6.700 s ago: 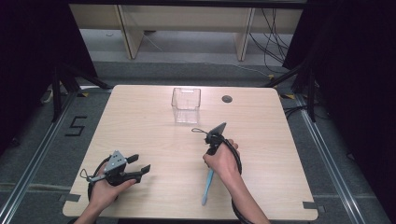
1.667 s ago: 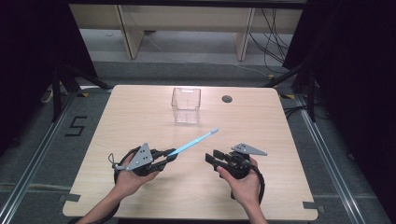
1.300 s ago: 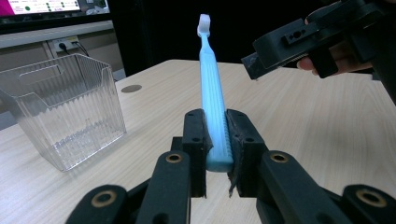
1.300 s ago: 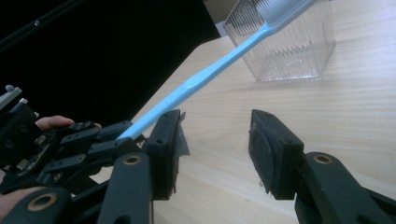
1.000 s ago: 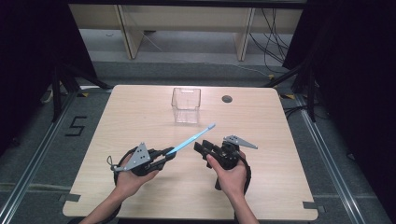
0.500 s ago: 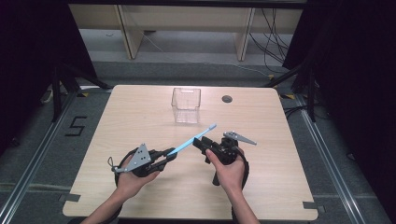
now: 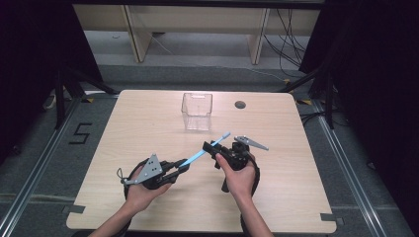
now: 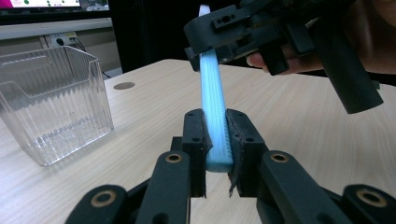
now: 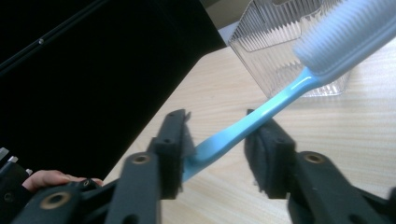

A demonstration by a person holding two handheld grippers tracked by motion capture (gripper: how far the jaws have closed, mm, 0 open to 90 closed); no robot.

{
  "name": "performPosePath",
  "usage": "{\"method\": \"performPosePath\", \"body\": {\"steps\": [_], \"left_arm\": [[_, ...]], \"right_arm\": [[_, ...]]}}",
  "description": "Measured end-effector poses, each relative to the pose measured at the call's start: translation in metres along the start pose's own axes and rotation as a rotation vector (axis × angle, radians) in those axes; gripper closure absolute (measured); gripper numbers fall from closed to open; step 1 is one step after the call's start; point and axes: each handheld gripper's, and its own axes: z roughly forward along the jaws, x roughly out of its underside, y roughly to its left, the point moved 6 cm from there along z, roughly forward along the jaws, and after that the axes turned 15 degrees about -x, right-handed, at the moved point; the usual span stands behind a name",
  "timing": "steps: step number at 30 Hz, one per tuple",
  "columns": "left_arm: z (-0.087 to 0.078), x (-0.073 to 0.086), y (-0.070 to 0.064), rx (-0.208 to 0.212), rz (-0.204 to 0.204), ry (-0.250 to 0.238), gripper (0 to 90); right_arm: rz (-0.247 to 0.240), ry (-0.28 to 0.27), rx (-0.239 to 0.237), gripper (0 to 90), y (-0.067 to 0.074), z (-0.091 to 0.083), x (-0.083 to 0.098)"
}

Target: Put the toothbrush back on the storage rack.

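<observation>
A light blue toothbrush with a white bristle head slants up over the table's middle. My left gripper is shut on the handle's end, which sits clamped between the pads in the left gripper view. My right gripper stands open around the toothbrush partway along the handle. There the handle rests against one pad, with a gap to the other. The bristle head points toward the clear bin.
The ribbed clear plastic bin stands empty at the table's far middle. A round cable hole lies to its right. Dark floor and black curtains surround the wooden table.
The right gripper, which held the toothbrush 6.7 s ago, has moved left, and its open jaws now straddle the handle. The left gripper keeps the toothbrush, tilted a little higher.
</observation>
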Motion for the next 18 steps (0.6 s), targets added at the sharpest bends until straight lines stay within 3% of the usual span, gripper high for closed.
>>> {"method": "performPosePath", "body": {"steps": [6, 7, 8, 9, 10, 12, 17, 18], "left_arm": [[0.005, 0.008, -0.005, 0.011, 0.019, 0.044, 76.4], [0.007, 0.010, -0.007, 0.029, 0.017, 0.061, 70.9], [0.007, 0.010, -0.007, 0.029, 0.017, 0.061, 68.9], [0.007, 0.010, -0.008, 0.023, 0.019, 0.085, 65.4], [0.007, 0.008, -0.008, 0.030, 0.008, 0.077, 63.7], [0.005, 0.007, -0.007, 0.026, 0.004, 0.095, 59.3], [0.005, -0.010, -0.003, 0.039, -0.025, 0.123, 49.9], [0.006, -0.014, -0.002, 0.038, -0.022, 0.134, 48.6]], "right_arm": [[0.024, -0.020, -0.078, 76.4, 0.008, -0.001, -0.003], [-0.058, -0.011, -0.097, 84.8, 0.012, 0.000, -0.006], [-0.073, 0.001, -0.081, 85.5, 0.014, 0.000, -0.006], [-0.108, 0.012, -0.097, 85.5, 0.016, 0.001, -0.007], [-0.113, 0.027, -0.096, 85.4, 0.017, 0.001, -0.007], [-0.201, 0.066, -0.053, 85.5, 0.019, 0.002, -0.009], [-0.339, 0.139, -0.033, 85.5, 0.026, 0.006, -0.013], [-0.338, 0.147, -0.027, 85.5, 0.028, 0.007, -0.012]]}}
